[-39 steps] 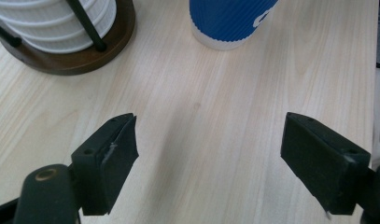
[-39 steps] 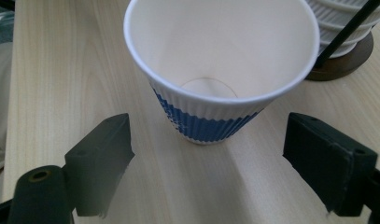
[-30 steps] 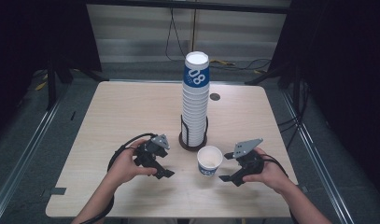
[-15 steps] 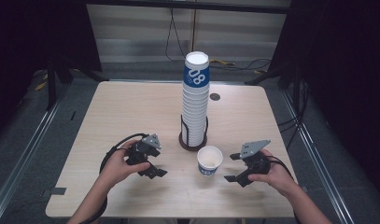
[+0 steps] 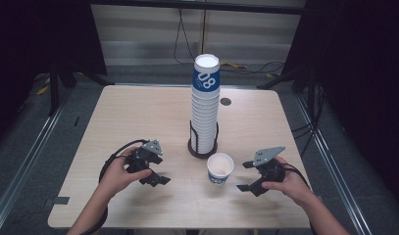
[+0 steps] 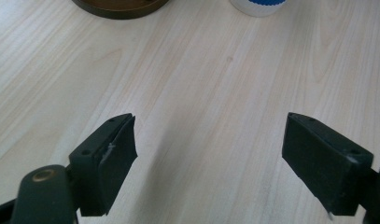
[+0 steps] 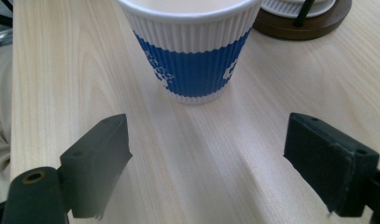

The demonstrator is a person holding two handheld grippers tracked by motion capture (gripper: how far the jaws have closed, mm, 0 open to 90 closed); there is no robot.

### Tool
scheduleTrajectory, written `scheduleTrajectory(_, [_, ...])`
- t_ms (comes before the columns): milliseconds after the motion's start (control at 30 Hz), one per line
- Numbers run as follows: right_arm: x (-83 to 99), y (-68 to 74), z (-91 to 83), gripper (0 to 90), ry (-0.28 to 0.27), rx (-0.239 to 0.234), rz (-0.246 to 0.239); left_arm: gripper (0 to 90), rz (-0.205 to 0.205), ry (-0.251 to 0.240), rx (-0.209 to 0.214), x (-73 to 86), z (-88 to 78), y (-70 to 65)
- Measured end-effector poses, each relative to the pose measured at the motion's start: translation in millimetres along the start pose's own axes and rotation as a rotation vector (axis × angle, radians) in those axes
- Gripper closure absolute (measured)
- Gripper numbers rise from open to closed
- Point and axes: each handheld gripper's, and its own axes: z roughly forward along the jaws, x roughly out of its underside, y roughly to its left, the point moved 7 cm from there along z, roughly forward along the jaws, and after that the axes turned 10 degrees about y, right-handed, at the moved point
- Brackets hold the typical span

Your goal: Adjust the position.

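A pale wooden table (image 5: 138, 117) with rounded corners is standing on a grey floor, with dark curtains hanging around it. A white ribbed paper cup with a blue band (image 5: 220, 169) is sitting upright near the table's front edge, right of centre. The right gripper (image 5: 247, 176) is resting just beside it, jaws released and pointing at it, empty. The left gripper (image 5: 160, 172) is lying farther left, jaws spread and holding nothing. Behind the cup, 1 tall stack of matching cups (image 5: 205, 105) is standing in a dark round holder (image 5: 203, 147).
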Motion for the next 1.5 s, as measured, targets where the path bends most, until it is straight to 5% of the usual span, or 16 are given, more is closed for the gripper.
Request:
scheduleTrajectory(433, [-14.1,-8.0,-20.0,14.2,-0.001,0.013,0.0,17.6,-0.02,-0.008,-0.002,-4.0,-8.5,2.2])
scheduleTrajectory(533, [-15.4,-9.3,-21.3,14.3,0.004,0.011,-0.002,17.5,0.004,0.016,-0.008,-3.9,-9.9,3.9])
scheduleTrajectory(800, [-26.5,-17.0,-36.3,14.3,0.015,0.019,-0.001,17.5,-0.026,0.003,-0.011,-10.2,-18.4,5.9])
scheduleTrajectory(1500, [-99.2,-40.7,-80.0,13.0,-0.042,0.055,0.046,17.5,-0.013,0.007,-0.007,-30.7,-28.4,7.5])
